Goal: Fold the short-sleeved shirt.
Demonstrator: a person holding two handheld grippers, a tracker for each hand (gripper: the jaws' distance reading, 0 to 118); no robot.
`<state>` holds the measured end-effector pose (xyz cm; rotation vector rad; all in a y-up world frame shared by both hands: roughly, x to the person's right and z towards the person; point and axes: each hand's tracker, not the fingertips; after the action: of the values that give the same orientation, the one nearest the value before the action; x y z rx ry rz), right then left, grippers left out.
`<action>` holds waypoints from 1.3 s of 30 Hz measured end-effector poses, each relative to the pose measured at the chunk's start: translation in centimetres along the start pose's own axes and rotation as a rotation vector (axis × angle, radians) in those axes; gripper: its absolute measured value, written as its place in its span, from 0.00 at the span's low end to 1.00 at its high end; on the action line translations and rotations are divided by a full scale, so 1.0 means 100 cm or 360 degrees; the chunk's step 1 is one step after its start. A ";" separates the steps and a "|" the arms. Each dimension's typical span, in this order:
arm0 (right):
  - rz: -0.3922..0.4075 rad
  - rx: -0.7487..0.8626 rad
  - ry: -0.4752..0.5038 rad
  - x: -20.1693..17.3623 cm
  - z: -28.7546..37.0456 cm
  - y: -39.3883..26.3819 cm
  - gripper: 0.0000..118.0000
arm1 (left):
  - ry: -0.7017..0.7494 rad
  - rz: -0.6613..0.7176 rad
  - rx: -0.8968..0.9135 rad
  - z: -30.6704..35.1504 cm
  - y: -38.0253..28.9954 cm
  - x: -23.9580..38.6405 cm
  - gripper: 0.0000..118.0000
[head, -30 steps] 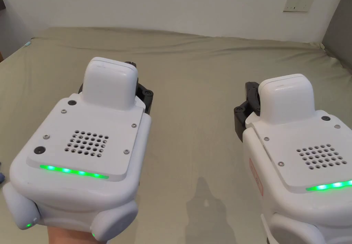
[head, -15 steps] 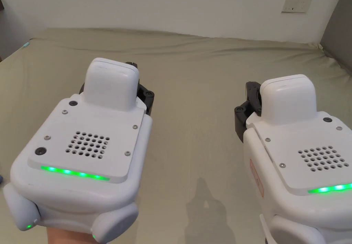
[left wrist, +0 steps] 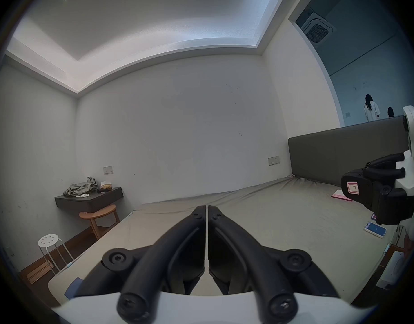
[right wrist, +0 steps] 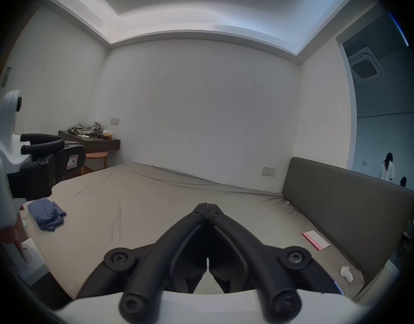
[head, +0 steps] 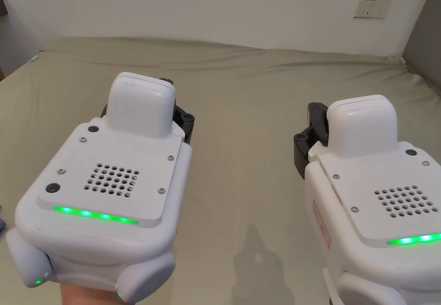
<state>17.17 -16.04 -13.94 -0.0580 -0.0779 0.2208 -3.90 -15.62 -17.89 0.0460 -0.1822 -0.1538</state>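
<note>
I hold both grippers side by side above the bed (head: 241,103), level and well apart; the left gripper (left wrist: 206,210) has its jaws pressed together with a hairline slit between them, gripping nothing; the right gripper (right wrist: 208,206) has its jaws meeting at the tips, likewise empty. In the right gripper view the shirt (right wrist: 47,214), a blue folded bundle, lies on the sheet near the bed's left edge, just below the left gripper and apart from both. A phone (left wrist: 375,229) and a pink card (right wrist: 315,240) rest on the sheet at the headboard (right wrist: 348,202) side; a small white object (right wrist: 346,274) lies near that edge too. Beyond the bed I see a wall shelf (left wrist: 89,199) carrying crumpled grey cloth (left wrist: 81,187), a wooden stool (left wrist: 99,219) under it, and a white stool (left wrist: 48,241) on the floor.
</note>
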 end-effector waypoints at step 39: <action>-0.0409 -0.0215 0.0242 0.003 0.006 0.031 1.00 | 0.0004 0.0101 -0.0002 0.000 -0.005 -0.015 1.00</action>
<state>16.73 -12.94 -13.58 -0.1975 0.0518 -0.0465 -5.43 -15.83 -18.13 0.0392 -0.1810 -0.0903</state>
